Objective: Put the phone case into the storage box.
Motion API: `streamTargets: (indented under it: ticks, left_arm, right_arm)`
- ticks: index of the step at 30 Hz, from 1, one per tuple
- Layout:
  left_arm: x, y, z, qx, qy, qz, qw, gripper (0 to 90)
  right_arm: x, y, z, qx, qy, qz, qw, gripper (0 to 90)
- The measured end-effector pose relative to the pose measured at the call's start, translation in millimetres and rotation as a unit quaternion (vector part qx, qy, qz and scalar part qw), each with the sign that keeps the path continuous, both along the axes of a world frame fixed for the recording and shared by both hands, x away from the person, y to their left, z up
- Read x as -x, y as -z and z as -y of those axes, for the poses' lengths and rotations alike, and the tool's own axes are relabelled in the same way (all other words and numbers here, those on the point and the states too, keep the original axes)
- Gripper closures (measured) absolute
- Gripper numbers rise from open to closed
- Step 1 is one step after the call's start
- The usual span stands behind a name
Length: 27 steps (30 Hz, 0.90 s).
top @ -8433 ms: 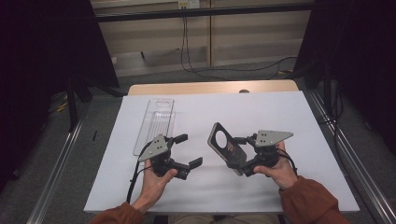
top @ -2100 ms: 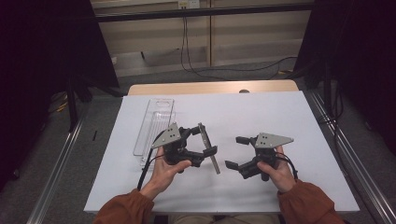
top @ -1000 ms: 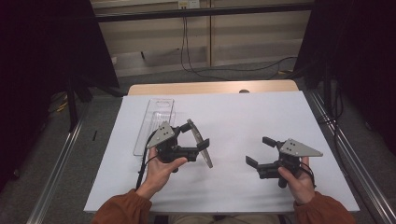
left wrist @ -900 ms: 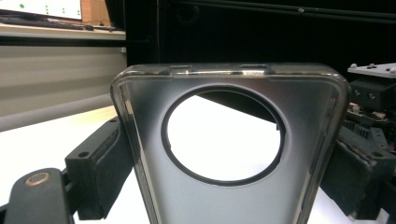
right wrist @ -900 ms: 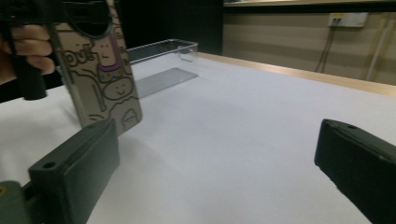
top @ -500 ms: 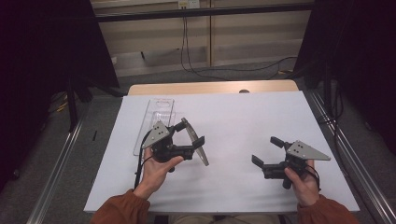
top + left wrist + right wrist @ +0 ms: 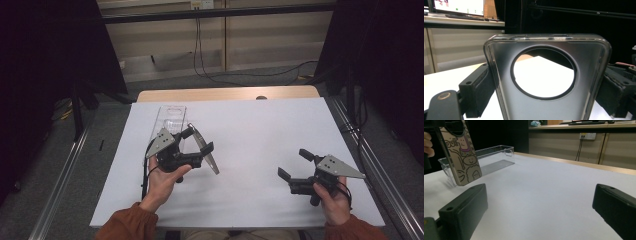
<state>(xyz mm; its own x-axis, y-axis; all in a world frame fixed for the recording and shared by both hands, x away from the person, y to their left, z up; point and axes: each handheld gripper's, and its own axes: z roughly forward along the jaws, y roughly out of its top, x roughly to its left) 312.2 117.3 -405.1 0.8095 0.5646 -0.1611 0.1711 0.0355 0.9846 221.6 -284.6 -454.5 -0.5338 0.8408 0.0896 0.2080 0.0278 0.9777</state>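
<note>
From the high view, your left tool (image 7: 196, 141) grips a phone case (image 7: 205, 155) by its two long edges and holds it above the white surface (image 7: 260, 145), just to the right of the clear tray (image 7: 167, 120), which is the landmark here. The case tilts, its lower end slanting away from the tray toward you. Your right tool (image 7: 295, 164) hangs well to the right of the tray, jaws spread wide and holding nothing.

In the left gripper view, the case (image 7: 546, 100) stands upright between the black pads (image 7: 477, 92), one pressed on each side edge below the large round camera opening. The shell looks thin, translucent and glossy, so judge it light, a little flexible and likely to slip or bow if you squeeze hard. The side rails are the stiffest place to hold, and that is where you have it; keep the pads off the ring around the opening, where the wall is narrowest.

In the right gripper view, the case (image 7: 459, 157) hangs in front of the near end of the tray (image 7: 486, 157), its printed cartoon back facing the camera, its lower corner clear of the surface. The tray lies empty beside it. The right tool's own jaws stand far apart at the bottom of the view, with bare surface (image 7: 544, 195) between them.
</note>
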Motion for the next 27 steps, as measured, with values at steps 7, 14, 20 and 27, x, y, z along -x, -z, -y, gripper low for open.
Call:
streamTargets:
  ticks: [7, 14, 20, 27]
  left_arm:
    - [-1.8, -2.3, -5.8, -0.007, -0.010, 0.003, 0.9999, 12.7]
    - [-1.8, -6.6, -9.7, 0.002, -0.026, 0.001, 0.9997, 12.8]
    - [-2.7, -10.0, -14.4, 0.008, -0.037, -0.001, 0.9993, 12.7]
    - [-4.4, -12.9, -19.3, 0.010, -0.048, 0.004, 0.9988, 12.8]
  right_arm:
    - [4.8, 1.2, 7.7, 0.004, 0.018, 0.000, 0.9998, 0.0]
    - [10.3, 1.7, 14.5, 0.004, 0.035, 0.001, 0.9994, 0.0]
    - [14.9, 1.9, 21.0, 0.000, 0.060, -0.004, 0.9982, 0.0]
    - [19.7, 2.7, 28.0, 0.004, 0.083, -0.004, 0.9966, 0.0]
